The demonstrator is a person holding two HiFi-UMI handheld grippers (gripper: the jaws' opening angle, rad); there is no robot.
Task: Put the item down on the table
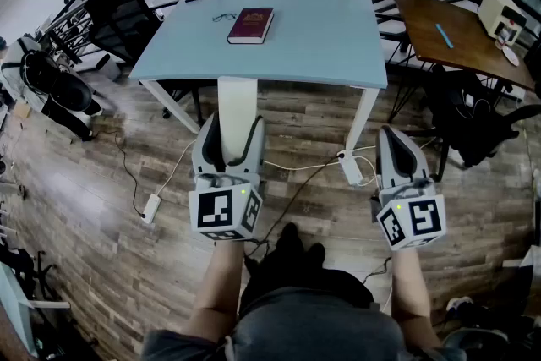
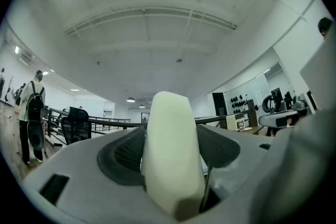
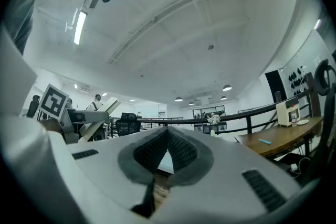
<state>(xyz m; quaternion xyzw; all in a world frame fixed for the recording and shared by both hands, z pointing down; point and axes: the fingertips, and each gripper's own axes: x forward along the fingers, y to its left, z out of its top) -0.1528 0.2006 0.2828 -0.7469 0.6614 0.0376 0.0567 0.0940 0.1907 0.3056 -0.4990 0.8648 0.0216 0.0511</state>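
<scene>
**Findings.** The left gripper (image 1: 230, 134) was clamped on the item (image 2: 170, 157), a pale cream oblong block. It stood between widely spread jaws and projected ahead of them. The item was held in the air over the wooden floor (image 1: 101, 207), short of the light-blue table (image 1: 330, 46). The right gripper (image 3: 167, 134) had its jaws together with nothing between them.

**Assessment.** Setting down had not yet begun.

**Recommended method.**
- Carry the item forward over the bare near part of the tabletop, well clear of the maroon book (image 1: 251, 24) and the spectacles (image 1: 223, 16).
- Lower it until its underside rests flat.
- Only then part the jaws and back straight out, since a long block could tip if nudged.
- The right gripper need not assist.
</scene>
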